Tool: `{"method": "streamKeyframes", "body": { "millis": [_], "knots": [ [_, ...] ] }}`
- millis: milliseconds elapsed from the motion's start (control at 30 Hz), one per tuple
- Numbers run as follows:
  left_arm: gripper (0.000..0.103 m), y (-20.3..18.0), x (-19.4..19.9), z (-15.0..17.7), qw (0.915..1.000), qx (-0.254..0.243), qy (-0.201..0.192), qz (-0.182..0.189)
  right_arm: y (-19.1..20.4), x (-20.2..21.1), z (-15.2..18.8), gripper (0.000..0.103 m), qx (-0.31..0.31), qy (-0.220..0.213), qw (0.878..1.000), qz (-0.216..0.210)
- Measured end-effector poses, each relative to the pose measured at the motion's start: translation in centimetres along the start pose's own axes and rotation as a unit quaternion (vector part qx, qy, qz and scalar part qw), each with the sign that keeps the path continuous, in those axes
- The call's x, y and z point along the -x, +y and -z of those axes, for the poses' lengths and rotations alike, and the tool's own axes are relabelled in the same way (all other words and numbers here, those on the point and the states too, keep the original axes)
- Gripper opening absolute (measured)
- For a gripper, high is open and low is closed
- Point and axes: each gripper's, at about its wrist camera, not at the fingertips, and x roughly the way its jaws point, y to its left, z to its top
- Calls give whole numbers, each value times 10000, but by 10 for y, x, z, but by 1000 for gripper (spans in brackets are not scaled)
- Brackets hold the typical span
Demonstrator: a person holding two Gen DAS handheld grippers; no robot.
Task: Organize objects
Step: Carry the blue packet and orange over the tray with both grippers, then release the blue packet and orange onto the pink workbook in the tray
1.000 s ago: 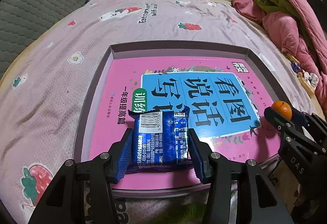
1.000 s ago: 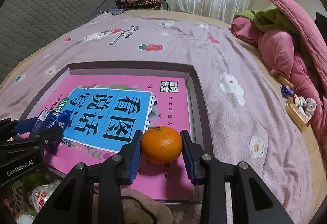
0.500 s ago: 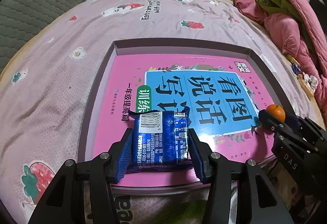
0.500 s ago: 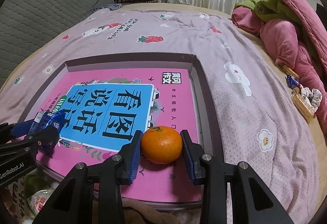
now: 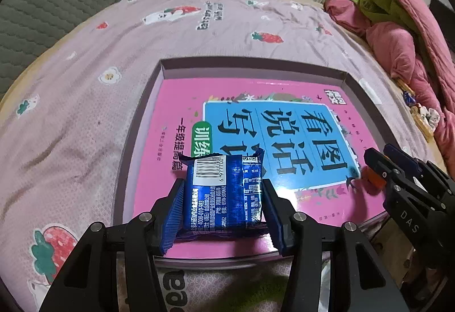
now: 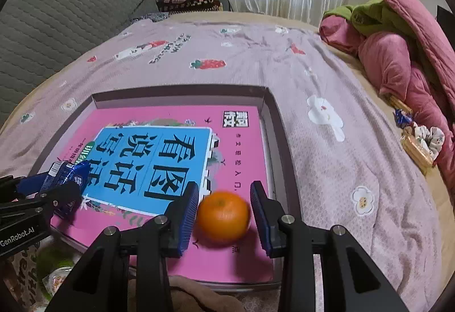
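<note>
The blue snack packet (image 5: 224, 194) sits low in the left wrist frame, on the pink book (image 5: 284, 141) inside the shallow tray (image 5: 250, 64). The left gripper (image 5: 223, 215) has its fingers just beside the packet's sides; a firm clamp cannot be told. Bottom centre of the right wrist frame, the orange (image 6: 223, 215) lies blurred between the parted fingers of the right gripper (image 6: 224, 215), with gaps on both sides.

I see the shallow box (image 6: 273, 124) lying on the bedsheet (image 6: 327, 169) with the workbook (image 6: 233, 164) flat inside it. On the workbook, the snack packet (image 5: 223, 192) sits at its near left and the mandarin (image 6: 223, 215) at its near right.
</note>
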Motion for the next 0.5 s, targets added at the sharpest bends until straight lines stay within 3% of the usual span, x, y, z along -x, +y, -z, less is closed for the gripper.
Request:
{"method": "streamKeyframes", "body": {
  "millis": [233, 333, 500],
  "knots": [
    [56, 2, 4, -1, 10000, 8, -59, 23, 0, 5, -2, 40, 11, -115, 9999, 32],
    [63, 3, 12, -3, 9998, 22, -193, 94, 1, 11, -3, 45, 47, -254, 9997, 32],
    [66, 7, 24, -5, 9993, 68, -307, 177, 2, 25, -4, 48, 102, -523, 9986, 57]
  ]
}}
